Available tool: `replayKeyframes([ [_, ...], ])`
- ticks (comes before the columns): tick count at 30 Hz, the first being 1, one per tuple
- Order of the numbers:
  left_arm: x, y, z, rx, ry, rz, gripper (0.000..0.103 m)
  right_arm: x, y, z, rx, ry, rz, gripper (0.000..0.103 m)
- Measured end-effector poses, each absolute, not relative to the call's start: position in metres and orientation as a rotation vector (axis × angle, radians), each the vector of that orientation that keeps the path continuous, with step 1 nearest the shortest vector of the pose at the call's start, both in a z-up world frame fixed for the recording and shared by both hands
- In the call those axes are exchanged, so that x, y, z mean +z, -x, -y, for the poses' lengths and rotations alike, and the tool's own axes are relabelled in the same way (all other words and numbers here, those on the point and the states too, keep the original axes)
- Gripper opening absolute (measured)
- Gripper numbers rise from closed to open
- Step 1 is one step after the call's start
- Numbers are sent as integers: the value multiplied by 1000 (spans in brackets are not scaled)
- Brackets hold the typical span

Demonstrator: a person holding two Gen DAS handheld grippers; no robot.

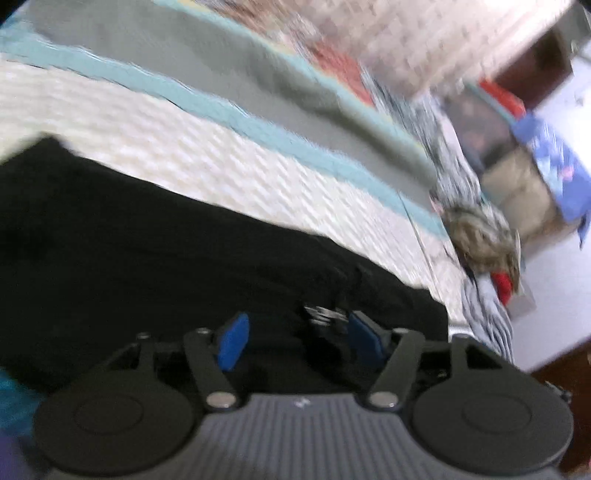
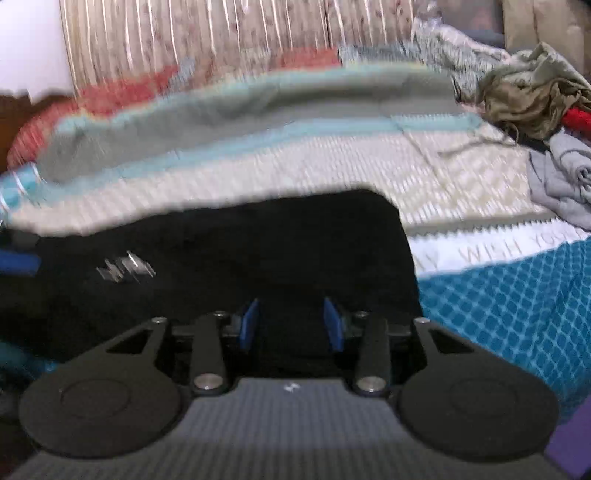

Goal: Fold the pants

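The black pants (image 1: 166, 243) lie across a white quilted bedspread (image 1: 207, 155). In the left wrist view my left gripper (image 1: 299, 341) hovers over their right end, its blue pads (image 1: 232, 343) wide apart and open, with the cloth below them. In the right wrist view the pants (image 2: 240, 243) show a silver logo (image 2: 125, 271) and a rounded right end. My right gripper (image 2: 292, 325) sits low on that end, and black cloth fills the narrower gap between its blue pads (image 2: 251, 325). Both views are blurred.
A grey and teal blanket (image 2: 240, 99) lies beyond the pants. Crumpled olive cloth (image 2: 528, 92) and grey cloth (image 2: 565, 184) are piled at the right, beside a teal checked cover (image 2: 517, 295). A striped headboard (image 2: 221, 33) stands behind. The bed's edge (image 1: 491, 317) and floor show at right.
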State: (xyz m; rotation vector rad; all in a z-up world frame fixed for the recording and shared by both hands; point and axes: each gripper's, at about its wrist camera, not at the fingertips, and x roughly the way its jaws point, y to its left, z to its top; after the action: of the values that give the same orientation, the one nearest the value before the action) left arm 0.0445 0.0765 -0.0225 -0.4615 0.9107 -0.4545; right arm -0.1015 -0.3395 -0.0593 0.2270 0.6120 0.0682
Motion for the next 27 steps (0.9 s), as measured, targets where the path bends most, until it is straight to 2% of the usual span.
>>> replayKeyframes([
  [4, -26, -13, -149, -286, 565, -848, 77, -46, 97, 321, 156, -245, -576, 43],
  [8, -43, -2, -201, -115, 679, -827, 80, -45, 80, 292, 256, -261, -616, 43],
  [11, -57, -3, -219, -78, 756, -814, 85, -49, 66, 267, 315, -246, -664, 43],
  [13, -63, -8, -223, -59, 775, -807, 95, -56, 61, 250, 314, -222, -744, 43],
  [15, -69, -17, -229, -43, 788, -802, 96, -71, 54, 242, 295, -201, -821, 46],
  [18, -80, -32, -245, -13, 828, -807, 103, -72, 54, 248, 286, -245, -818, 46],
  [25, -101, -61, -257, -21, 931, -821, 101, -75, 56, 248, 275, -274, -828, 46],
  [26, -101, -63, -257, -21, 936, -806, 97, -75, 56, 247, 274, -268, -828, 46],
  [27, -99, -64, -256, -20, 927, -794, 70, -74, 58, 246, 274, -263, -829, 46],
])
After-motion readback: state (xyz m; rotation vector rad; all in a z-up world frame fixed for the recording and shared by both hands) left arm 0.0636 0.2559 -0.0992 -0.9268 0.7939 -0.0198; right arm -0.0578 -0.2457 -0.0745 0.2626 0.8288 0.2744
